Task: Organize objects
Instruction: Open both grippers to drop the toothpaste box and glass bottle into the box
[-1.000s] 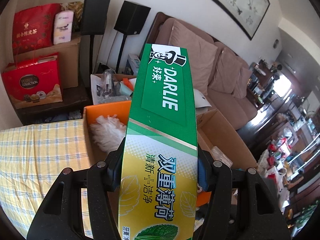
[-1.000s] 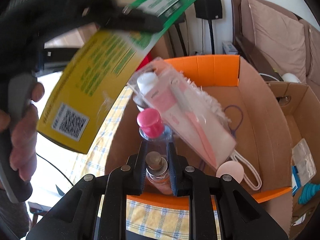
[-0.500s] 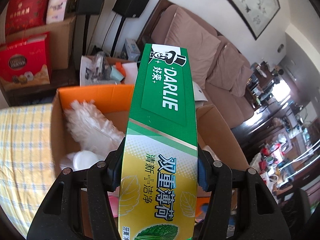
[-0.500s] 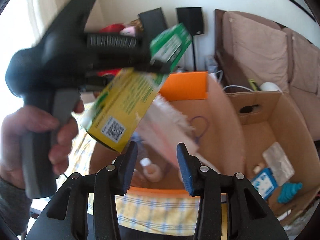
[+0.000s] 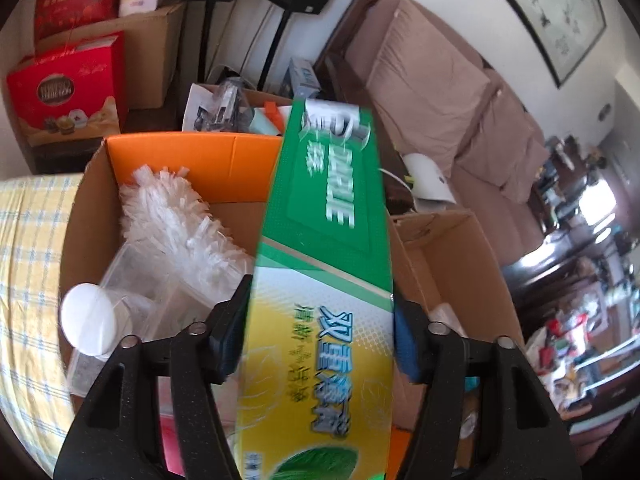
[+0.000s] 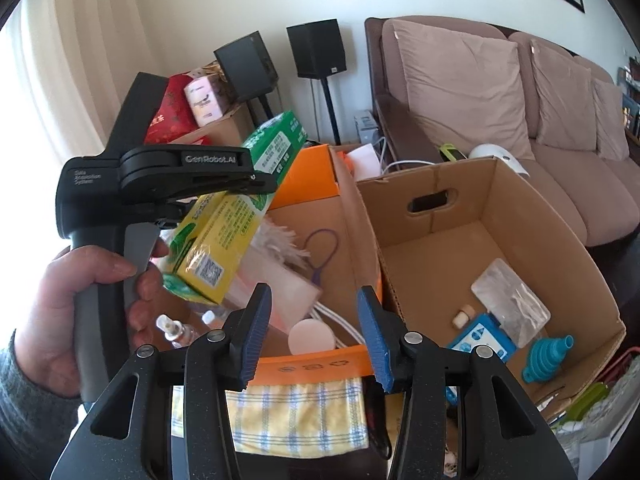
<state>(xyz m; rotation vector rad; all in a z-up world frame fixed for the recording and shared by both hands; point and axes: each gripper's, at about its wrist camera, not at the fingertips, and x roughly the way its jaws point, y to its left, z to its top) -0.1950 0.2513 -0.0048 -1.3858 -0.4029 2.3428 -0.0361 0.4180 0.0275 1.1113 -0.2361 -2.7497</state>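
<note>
A long green and yellow toothpaste box (image 5: 328,240) lies between the fingers of my left gripper (image 5: 320,292). The jaws are opening and the box is blurred and skewed, slipping in them. It hangs over a cardboard box with orange flaps (image 5: 180,156). From the right wrist view, a hand holds the left gripper (image 6: 260,188) with the toothpaste box (image 6: 224,236) tilted down over the orange-flapped box (image 6: 312,364). My right gripper (image 6: 314,304) is open and empty above that box's near edge. A small clear bottle (image 6: 172,326) stands inside at the lower left.
The orange-flapped box holds a white duster (image 5: 172,216), a white-capped jar (image 5: 88,320) and a pink round pad (image 6: 312,336). A second cardboard box (image 6: 460,192) to the right holds a blue funnel (image 6: 548,356) and a blue packet (image 6: 480,340). Yellow checked cloth (image 6: 296,412) lies under the boxes; a sofa (image 6: 520,100) stands behind.
My right gripper let go of the small bottle, opened and drew back toward the right. My left gripper sank over the orange-flapped box, and the toothpaste box has tilted in its jaws.
</note>
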